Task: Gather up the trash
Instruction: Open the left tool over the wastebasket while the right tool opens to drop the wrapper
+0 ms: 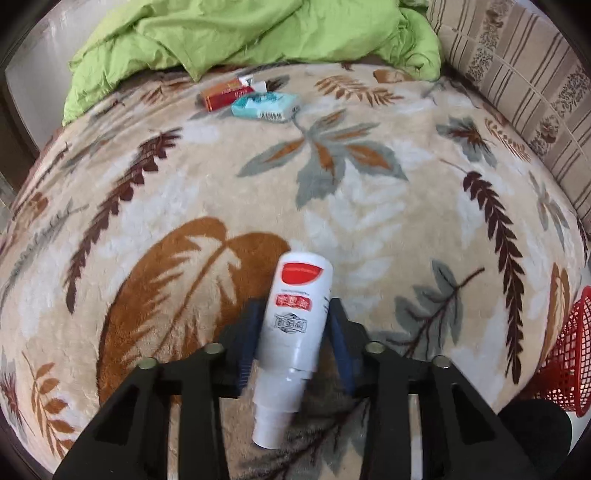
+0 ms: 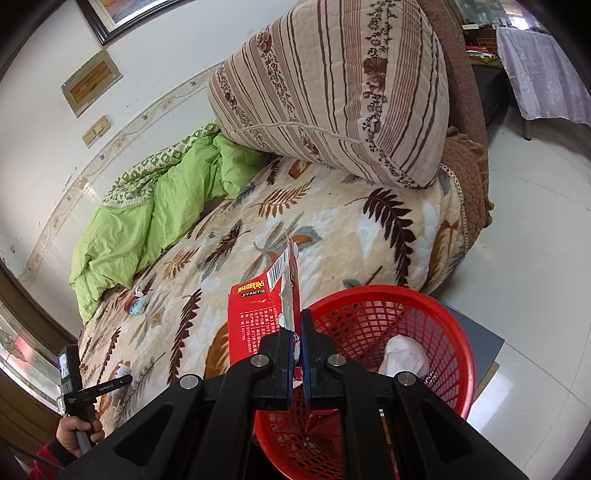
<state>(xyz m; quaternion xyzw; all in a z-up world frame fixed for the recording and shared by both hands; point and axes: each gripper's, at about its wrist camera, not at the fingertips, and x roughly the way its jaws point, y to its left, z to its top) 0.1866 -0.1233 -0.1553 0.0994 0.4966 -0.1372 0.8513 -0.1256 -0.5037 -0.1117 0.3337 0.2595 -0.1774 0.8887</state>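
Observation:
My left gripper (image 1: 293,314) is shut on a white bottle (image 1: 295,332) with a red label, just above the leaf-patterned blanket (image 1: 351,206). A red box (image 1: 225,95) and a teal packet (image 1: 264,105) lie on the blanket at the far side. My right gripper (image 2: 295,325) is shut on a torn red carton (image 2: 255,317), held at the left rim of the red mesh basket (image 2: 373,306). White crumpled paper (image 2: 404,356) lies in the basket. The basket's edge also shows in the left wrist view (image 1: 570,365).
A green quilt (image 1: 236,33) is bunched at the bed's far side. A striped pillow (image 2: 332,88) leans at the head of the bed. The basket stands on a grey stool (image 2: 480,332) beside the bed, on a white tiled floor (image 2: 535,221).

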